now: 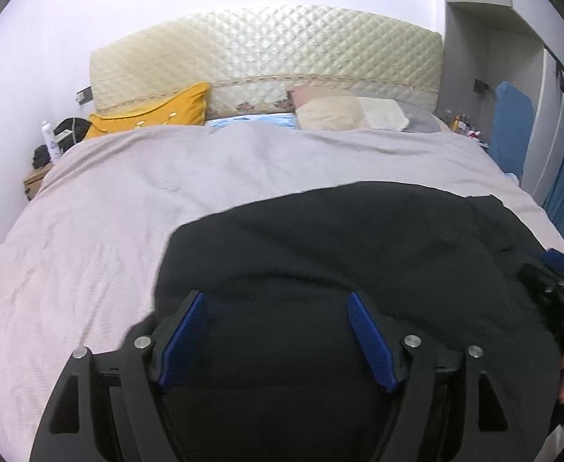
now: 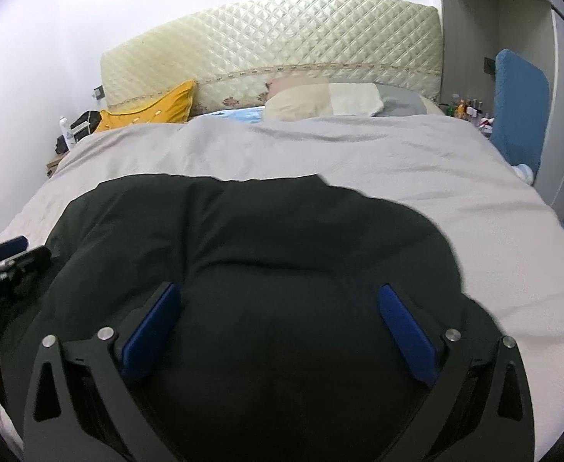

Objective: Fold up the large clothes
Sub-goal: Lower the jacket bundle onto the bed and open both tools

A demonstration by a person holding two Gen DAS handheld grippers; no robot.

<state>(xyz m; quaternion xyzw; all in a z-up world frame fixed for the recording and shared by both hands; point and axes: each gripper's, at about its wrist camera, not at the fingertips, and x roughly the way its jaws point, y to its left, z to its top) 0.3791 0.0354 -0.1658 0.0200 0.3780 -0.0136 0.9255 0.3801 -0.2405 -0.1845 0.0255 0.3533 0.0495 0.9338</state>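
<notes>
A large black garment (image 1: 358, 238) lies spread on the grey bed cover (image 1: 128, 200), near the bed's front edge. My left gripper (image 1: 277, 298) hangs open just over its near left part, and nothing sits between the blue pads (image 1: 185, 331). In the right wrist view the same black garment (image 2: 262, 231) fills the lower middle. There my right gripper (image 2: 280, 288) stands wide open above it, pads clear of the cloth. Each gripper shows at the edge of the other's view: the right gripper (image 1: 559, 292) and the left gripper (image 2: 4, 265).
At the head of the bed a quilted cream headboard (image 1: 266, 46) stands behind a yellow pillow (image 1: 154, 111) and a beige pillow (image 1: 343, 111). A nightstand with a bottle (image 1: 51, 142) is at the left. A blue padded panel (image 2: 520, 107) and shelves are at the right.
</notes>
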